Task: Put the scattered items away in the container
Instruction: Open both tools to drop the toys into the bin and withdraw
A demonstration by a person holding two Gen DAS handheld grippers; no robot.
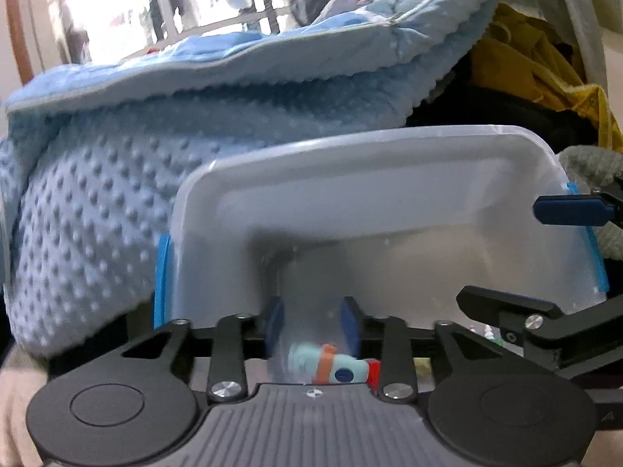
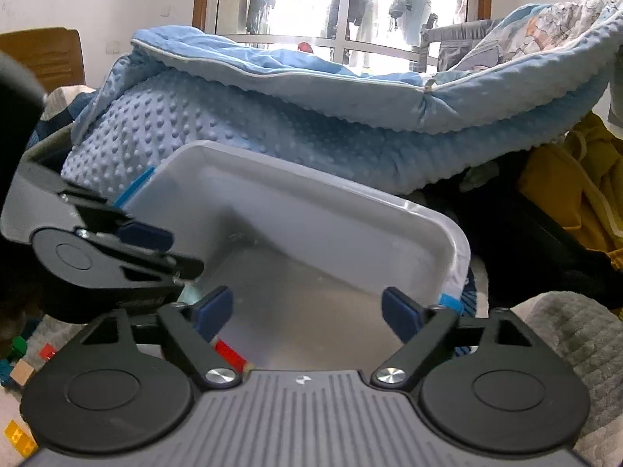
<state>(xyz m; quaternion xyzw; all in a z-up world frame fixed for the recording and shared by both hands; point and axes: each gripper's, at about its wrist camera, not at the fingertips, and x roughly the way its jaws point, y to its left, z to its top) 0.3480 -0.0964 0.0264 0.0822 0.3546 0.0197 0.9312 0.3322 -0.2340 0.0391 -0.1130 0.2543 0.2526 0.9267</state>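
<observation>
A translucent plastic container (image 1: 389, 155) with blue clips fills both views; its floor (image 2: 311, 292) shows bare. My left gripper (image 1: 312, 325) hangs over its near end, open, blue pads apart. Just below those pads is a small pale-teal toy (image 1: 327, 364) with an orange band and a blue dot, blurred and not pressed by either pad. A red block (image 1: 373, 373) lies beside it and also shows in the right wrist view (image 2: 229, 352). My right gripper (image 2: 307, 311) stands wide open over the container with nothing between its fingers.
A dotted light-blue blanket (image 2: 272, 124) is heaped behind the container. Yellow cloth (image 2: 564, 179) and dark fabric lie to the right, grey fleece (image 2: 564, 334) at the near right. Loose coloured blocks (image 2: 23, 350) are scattered on the floor at lower left.
</observation>
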